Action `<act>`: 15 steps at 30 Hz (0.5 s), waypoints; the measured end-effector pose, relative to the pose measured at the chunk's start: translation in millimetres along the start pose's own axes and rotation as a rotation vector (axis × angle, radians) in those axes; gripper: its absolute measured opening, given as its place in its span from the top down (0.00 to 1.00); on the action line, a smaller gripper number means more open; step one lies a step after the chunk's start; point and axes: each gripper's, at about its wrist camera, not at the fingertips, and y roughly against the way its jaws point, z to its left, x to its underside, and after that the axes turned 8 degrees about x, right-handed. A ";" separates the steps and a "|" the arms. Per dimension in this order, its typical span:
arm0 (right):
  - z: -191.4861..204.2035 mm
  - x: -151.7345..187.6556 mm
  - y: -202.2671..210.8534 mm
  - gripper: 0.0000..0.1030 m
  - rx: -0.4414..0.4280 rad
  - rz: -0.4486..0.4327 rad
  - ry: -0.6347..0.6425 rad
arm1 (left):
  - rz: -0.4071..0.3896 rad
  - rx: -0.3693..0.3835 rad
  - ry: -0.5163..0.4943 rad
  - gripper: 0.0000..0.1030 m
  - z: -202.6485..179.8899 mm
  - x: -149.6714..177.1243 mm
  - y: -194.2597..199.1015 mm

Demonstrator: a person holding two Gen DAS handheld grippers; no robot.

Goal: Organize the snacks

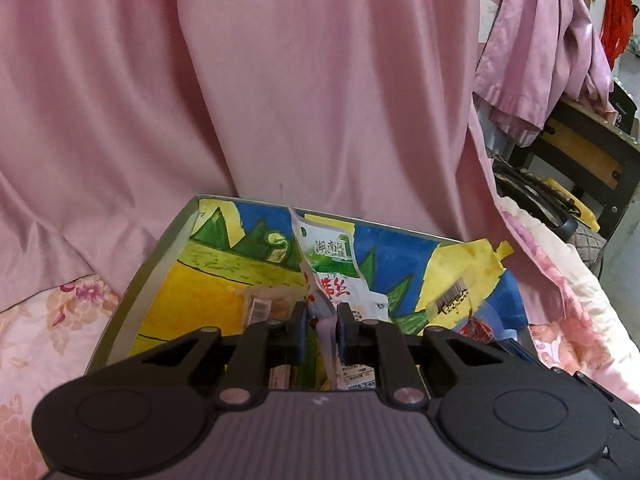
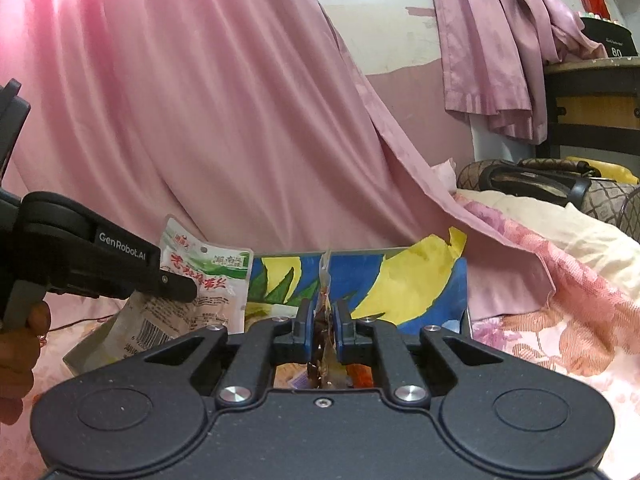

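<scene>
We see a white and green snack packet (image 1: 334,276) pinched upright in the left gripper (image 1: 322,330), its fingers narrowed onto the packet's lower edge; the packet hangs over a box (image 1: 120,316) lined with painted paper (image 1: 200,292) in yellow, blue and green. From the right wrist view the same packet (image 2: 208,280) shows at the left, clamped in the left gripper (image 2: 188,292), with a hand (image 2: 20,340) on its handle. The right gripper (image 2: 323,332) has its fingers closed nearly together on a second, brownish packet (image 2: 322,344), seen edge-on so we cannot read it; it stands just in front of the box (image 2: 360,252). Inside the box, in the left view, we make out a small orange packet with a barcode (image 1: 264,306) lying on the paper, and another barcoded packet (image 1: 452,300) near the right side. The box sits on a floral bedcover (image 1: 48,328). Behind it hangs a pink curtain (image 1: 280,80). Off to the right we see draped lilac cloth (image 2: 492,52) and a brown patterned bag (image 2: 600,196) on the bed.
</scene>
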 end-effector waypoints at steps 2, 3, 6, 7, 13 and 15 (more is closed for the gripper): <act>0.0 -0.2 -0.5 0.86 0.005 0.004 -0.001 | 0.006 -0.014 -0.008 0.82 -1.6 -0.1 -1.4; -0.2 -0.1 -1.0 0.82 0.008 0.007 -0.002 | 0.011 -0.025 -0.013 0.82 -2.5 -0.3 -2.2; -1.1 -0.1 -2.5 0.77 0.013 0.014 -0.005 | 0.017 -0.062 -0.026 0.73 -2.7 0.3 -2.0; -0.9 -0.1 -2.4 0.77 0.015 0.013 -0.006 | 0.015 -0.074 -0.027 0.65 -2.2 1.9 -1.2; 2.8 -1.3 2.2 0.58 0.021 0.017 0.006 | -0.024 -0.124 -0.044 0.31 -6.1 8.2 10.4; 3.6 -3.1 5.4 0.51 0.025 0.014 0.006 | -0.038 -0.125 -0.058 0.27 -9.0 9.2 17.9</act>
